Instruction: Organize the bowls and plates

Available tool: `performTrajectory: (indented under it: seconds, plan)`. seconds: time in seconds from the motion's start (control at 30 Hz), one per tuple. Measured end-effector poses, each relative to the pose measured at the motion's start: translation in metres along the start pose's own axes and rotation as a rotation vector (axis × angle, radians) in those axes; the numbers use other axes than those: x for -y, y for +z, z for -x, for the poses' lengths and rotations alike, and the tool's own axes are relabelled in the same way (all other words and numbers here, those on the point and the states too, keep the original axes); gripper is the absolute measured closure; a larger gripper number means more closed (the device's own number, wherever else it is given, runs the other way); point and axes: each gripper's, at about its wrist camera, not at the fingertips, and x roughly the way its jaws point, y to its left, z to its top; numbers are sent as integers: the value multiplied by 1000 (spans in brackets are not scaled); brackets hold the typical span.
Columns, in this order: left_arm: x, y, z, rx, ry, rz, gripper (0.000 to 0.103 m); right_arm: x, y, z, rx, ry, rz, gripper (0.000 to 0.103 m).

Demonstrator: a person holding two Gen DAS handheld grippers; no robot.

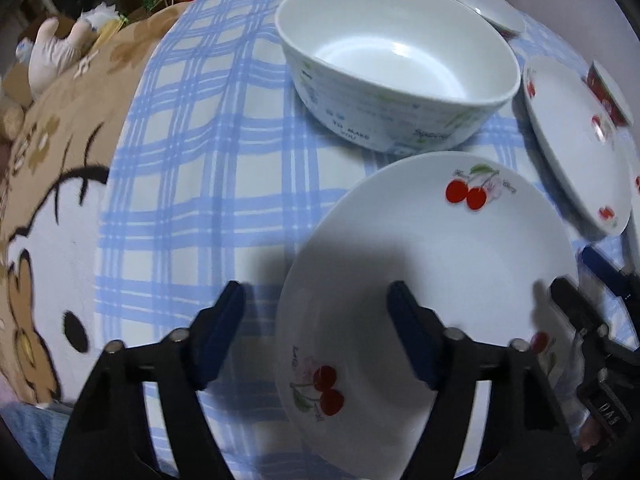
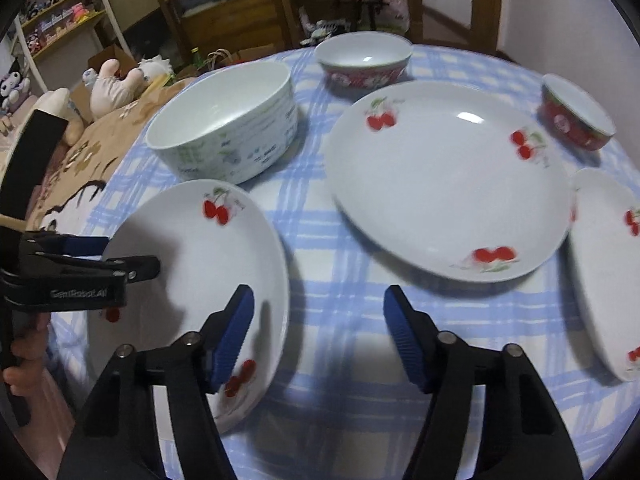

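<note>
Left wrist view: motion blur softens the cherry prints. The larger cherry plate (image 1: pixel 576 148) and a red bowl (image 1: pixel 608 94) are cut off at the right edge; a white dish (image 1: pixel 480 0) is clipped at the top. The left gripper (image 1: pixel 316 340) has its fingers partly open, straddling the left rim of the small cherry plate (image 1: pixel 440 260): one pad over the checked cloth (image 1: pixel 192 160), the other over the plate's inside. Contact cannot be told. The printed white bowl (image 1: pixel 396 64) stands just behind the plate.

Right wrist view: a third plate (image 2: pixel 604 272) is cut off at right. The right gripper (image 2: pixel 318 336) stands partly open across the small plate's right rim, nothing clamped. The left gripper's hand (image 2: pixel 24 360) shows only partly at the left edge.
</note>
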Motion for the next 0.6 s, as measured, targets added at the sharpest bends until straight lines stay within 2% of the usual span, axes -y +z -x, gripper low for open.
performTrajectory:
  seconds: [0.03, 0.07, 0.13, 0.17, 0.23, 0.37, 0.6]
  plan:
    - [-2, 0, 0, 2, -14, 9, 46, -1, -1, -3, -10, 1, 2, 43]
    - [-3, 0, 0, 0, -28, 19, 50, -1, -1, -5, -18, 3, 2, 54]
    - [-4, -2, 2, -5, -58, 38, 60, -1, -2, -7, -25, 36, -9, 65]
    - [-4, -3, 2, -4, -54, 38, 60, 0, -2, -7, -26, 59, -18, 74]
    - [-2, -4, 4, -2, -51, 35, 61, -2, -2, -6, -32, 87, -21, 84]
    - [-2, -8, 7, -1, -55, 41, 65, -10, -7, -10, -72, 100, -7, 87]
    - [-10, -12, 14, 13, -93, 42, 72, -5, -9, -4, -52, 77, -42, 87]
